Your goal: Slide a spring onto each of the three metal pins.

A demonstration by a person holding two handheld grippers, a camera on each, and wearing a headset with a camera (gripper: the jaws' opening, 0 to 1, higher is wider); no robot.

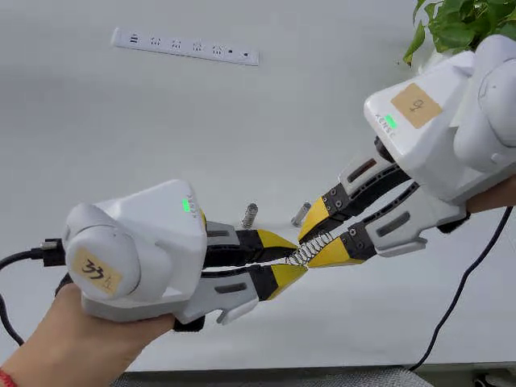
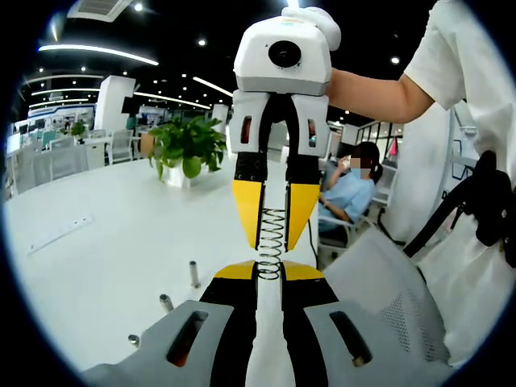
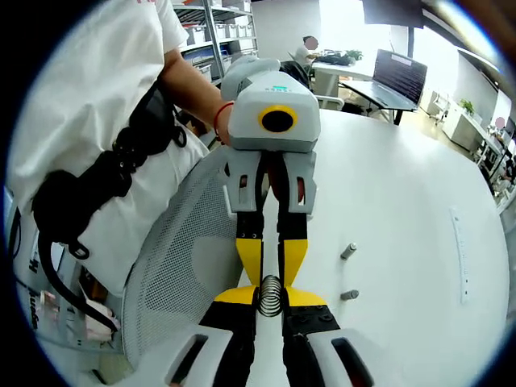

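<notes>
A small metal spring (image 1: 310, 247) is stretched between the two grippers above the white table (image 1: 121, 137). My right gripper (image 1: 324, 237) reaches down from the upper right, shut on the spring's upper part (image 2: 272, 230). From the lower left my left gripper (image 1: 296, 262) meets it tip to tip, its yellow fingertips (image 2: 238, 270) pinched on the spring's lower end. The right gripper view looks at the spring (image 3: 270, 295) end-on between its own tips. Two short metal pins (image 1: 250, 215) (image 1: 301, 214) stand just behind the grippers. The left gripper view has three pins (image 2: 194, 274) (image 2: 166, 302) (image 2: 134, 340).
A white power strip (image 1: 185, 46) lies at the far side of the table, and a potted plant (image 1: 459, 24) stands at the back right. A black cable (image 1: 468, 278) hangs from the right gripper. A mesh chair (image 3: 173, 266) is at the table's near edge.
</notes>
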